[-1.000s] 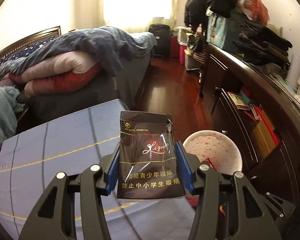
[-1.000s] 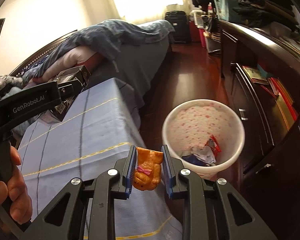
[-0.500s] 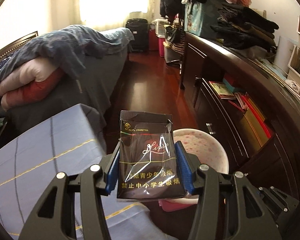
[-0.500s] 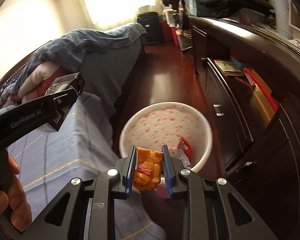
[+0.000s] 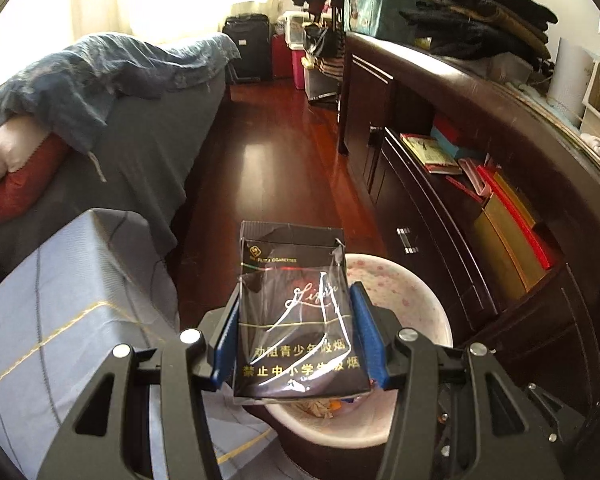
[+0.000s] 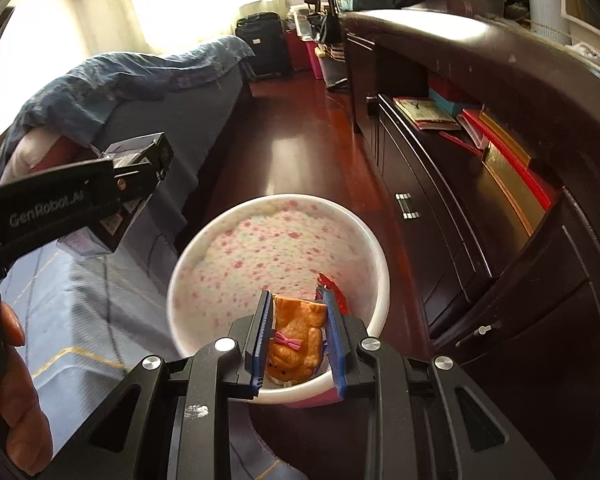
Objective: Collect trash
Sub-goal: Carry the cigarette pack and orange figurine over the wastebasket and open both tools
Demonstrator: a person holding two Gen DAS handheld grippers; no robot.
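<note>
My left gripper [image 5: 296, 300] is shut on a black cigarette pack [image 5: 296, 320] with gold lettering and loose cellophane, held upright over the near rim of a white bin with pink flecks [image 5: 416, 292]. In the right wrist view my right gripper [image 6: 296, 302] is shut on a small orange cat-shaped toy [image 6: 294, 336] with a pink bow, hanging above the bin [image 6: 228, 256]. Red wrappers [image 6: 332, 286] lie inside the bin. The left gripper [image 6: 80, 196] with the pack [image 6: 140, 156] shows at that view's left, held by a hand [image 6: 16, 412].
A table under a blue cloth with yellow lines [image 5: 60, 320] stands left of the bin. Behind it is a bed [image 5: 132, 120] with heaped bedding. A dark wooden cabinet [image 5: 480, 200] with books on its shelf runs along the right. Red wood floor [image 5: 276, 140] stretches ahead.
Both grippers have moved right and down, off the blue-clothed table and over the bin. The pack and the orange toy stay gripped as before.
</note>
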